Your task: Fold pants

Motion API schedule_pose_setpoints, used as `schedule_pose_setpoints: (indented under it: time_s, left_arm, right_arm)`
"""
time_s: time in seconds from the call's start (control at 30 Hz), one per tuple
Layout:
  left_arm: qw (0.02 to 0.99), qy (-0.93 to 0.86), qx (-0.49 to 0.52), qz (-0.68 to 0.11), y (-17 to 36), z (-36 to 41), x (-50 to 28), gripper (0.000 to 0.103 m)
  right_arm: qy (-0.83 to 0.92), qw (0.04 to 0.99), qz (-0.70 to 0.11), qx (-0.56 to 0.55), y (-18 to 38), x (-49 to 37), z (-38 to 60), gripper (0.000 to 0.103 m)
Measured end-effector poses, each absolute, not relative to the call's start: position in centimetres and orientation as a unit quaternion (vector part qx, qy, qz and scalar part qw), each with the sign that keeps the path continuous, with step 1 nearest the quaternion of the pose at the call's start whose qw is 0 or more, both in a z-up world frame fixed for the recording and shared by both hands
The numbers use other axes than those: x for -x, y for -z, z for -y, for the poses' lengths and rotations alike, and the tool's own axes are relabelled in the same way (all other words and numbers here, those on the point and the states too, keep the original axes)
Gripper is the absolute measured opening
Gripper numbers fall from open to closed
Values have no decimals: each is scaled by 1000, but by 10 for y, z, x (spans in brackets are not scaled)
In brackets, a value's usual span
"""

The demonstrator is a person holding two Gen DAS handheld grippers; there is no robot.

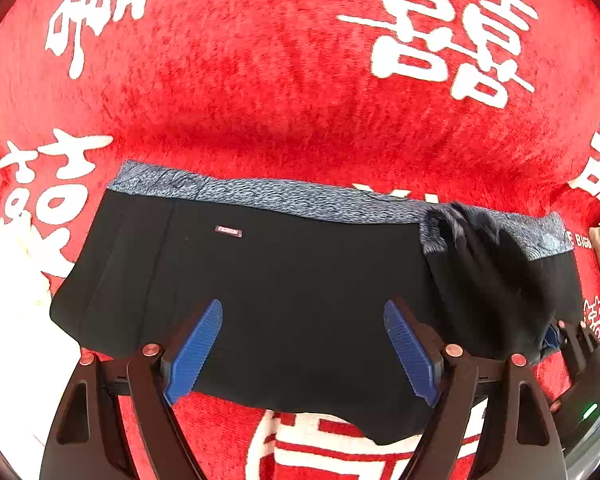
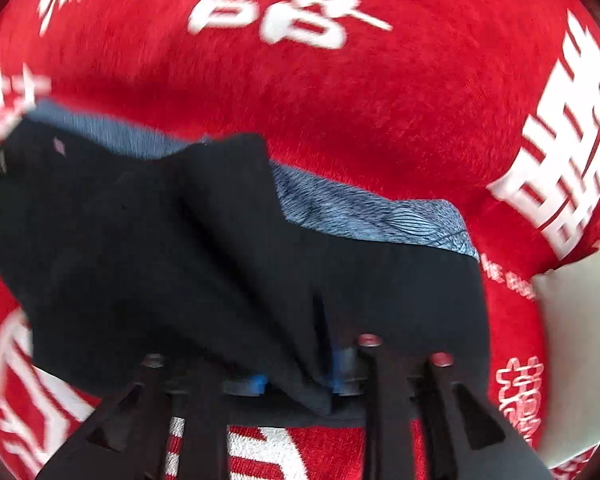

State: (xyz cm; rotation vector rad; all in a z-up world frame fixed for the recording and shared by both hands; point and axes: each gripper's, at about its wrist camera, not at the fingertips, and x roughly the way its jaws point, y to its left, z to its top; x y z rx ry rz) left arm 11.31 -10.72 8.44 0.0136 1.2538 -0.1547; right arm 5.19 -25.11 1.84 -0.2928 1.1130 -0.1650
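Note:
The black pants (image 1: 292, 288) lie folded on the red cloth, with a blue-grey patterned waistband (image 1: 284, 196) along the far edge and a small label (image 1: 228, 231). My left gripper (image 1: 302, 354) is open and empty, its blue pads (image 1: 196, 352) spread just above the near part of the pants. My right gripper (image 2: 296, 380) is shut on a raised fold of the pants (image 2: 236, 248) and lifts it, draped over the fingers. It shows at the right edge of the left wrist view (image 1: 568, 336). The right wrist view is blurred by motion.
A red plush cloth (image 1: 284, 92) with white Chinese characters covers the surface all around. A white patch (image 1: 8, 320) lies at the left, and a pale object (image 2: 580, 304) sits at the right edge.

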Motion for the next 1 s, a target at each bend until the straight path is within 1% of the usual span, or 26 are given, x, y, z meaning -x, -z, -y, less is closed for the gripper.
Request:
schedule_pose_setpoints:
  time_s: [0.03,0.07,0.13,0.2,0.23,0.33,0.43,0.57,0.7,0.73,0.77,0.8,0.83,0.9,0.93,0.97,1.0]
  left_arm:
    - [806,75,-1,-587,-84,104,-114,84]
    - [805,79,2,-588,-84,112,-115,84]
    - [802,89,7,-591,-85,115,-118,84]
    - [795,110,15,-596,-89,121,-116,84]
    - [792,122,18,-598,-90,125,-116,84]
    - [783,172,16,-598,-100,155,-110,84]
    - [770,222,11,-598,-104,193,-106,84]
    - [750,244,-2,-614,-92,222,-108,84]
    - [733,245,3,-635,-80,229,-107,84]
    - [730,248,7,-637,-79,230,-106,81]
    - [725,256,11,-639,-78,233,-105,61]
    - [716,263,11,-647,-76,236,-104,37]
    - [710,262,6,-654,-74,239,-103,33]
    - [708,265,3,-655,-74,242,-100,33]
    - [708,267,-2,-654,-74,243,-98,29]
    - [707,264,-13,-656,-72,241,-94,19]
    - [705,260,-21,-659,-69,238,-90,19]
  right_arm:
    - [76,834,-525,149,-17,-51,244,61]
    - [71,834,-521,166,-17,-44,235,64]
    - [45,839,-509,186,-26,-23,223,66]
    - [29,841,-511,179,-36,-7,224,67]
    - [23,843,-514,158,-47,0,237,67]
    - [21,846,-530,48,-72,11,286,67]
    - [36,840,-539,-40,-81,10,334,67]
    - [49,831,-548,-82,-84,14,361,67]
    - [53,823,-553,-124,-78,17,382,67]
    - [52,821,-553,-130,-77,18,384,67]
    - [52,819,-555,-136,-75,18,387,67]
    - [51,817,-556,-141,-73,18,387,67]
    - [50,816,-558,-144,-73,21,385,66]
    - [47,811,-561,-156,-72,20,389,63]
    - [47,811,-562,-159,-72,19,390,62]
    - [48,810,-561,-162,-73,20,391,62]
    - [49,811,-560,-163,-74,21,392,61]
